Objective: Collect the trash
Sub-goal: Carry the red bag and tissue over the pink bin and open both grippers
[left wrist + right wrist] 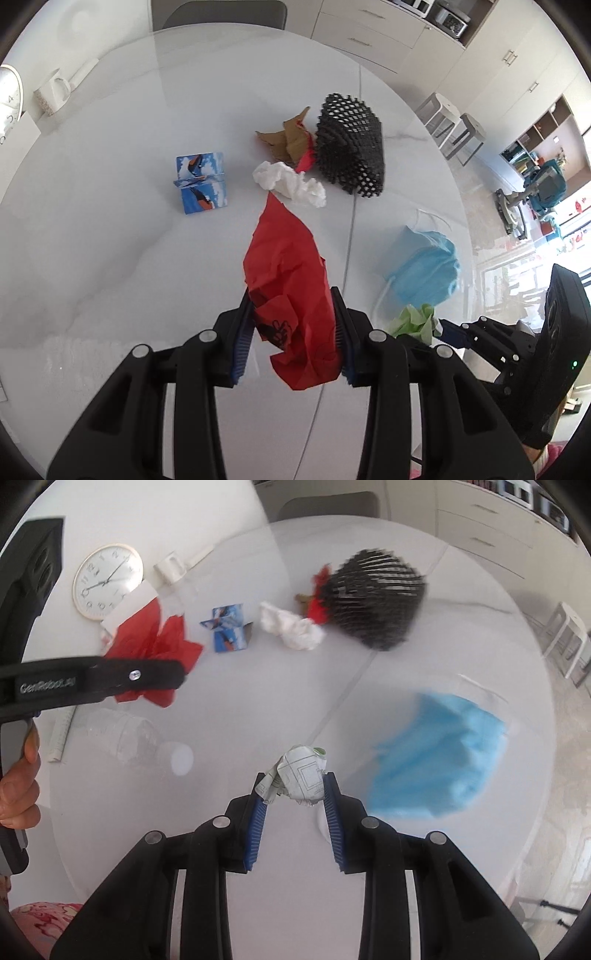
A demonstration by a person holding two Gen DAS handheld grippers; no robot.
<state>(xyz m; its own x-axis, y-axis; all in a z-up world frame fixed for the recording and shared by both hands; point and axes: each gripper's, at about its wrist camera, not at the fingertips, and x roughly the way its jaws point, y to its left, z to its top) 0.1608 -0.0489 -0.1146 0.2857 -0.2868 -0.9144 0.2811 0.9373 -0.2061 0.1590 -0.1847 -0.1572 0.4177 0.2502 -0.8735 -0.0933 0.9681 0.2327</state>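
My left gripper (293,317) is shut on a crumpled red paper (288,266) and holds it above the white table (110,240). It also shows at the left of the right wrist view (173,675) with the red paper (155,646). My right gripper (295,782) is shut on a crumpled printed paper ball (301,775), green on its other side (415,321). A black mesh basket (351,144) lies tipped on its side at the far middle. White tissue (291,181), brown cardboard scraps (288,136) and a red scrap (306,159) lie by its mouth. A blue face mask (424,269) lies to the right.
A small blue picture box (202,182) sits left of the tissue. A white mug (53,92) and a wall clock (107,579) are at the far left. A clear plastic bottle (136,738) lies on the table. A chair (221,14), cabinets and stools (450,125) surround the table.
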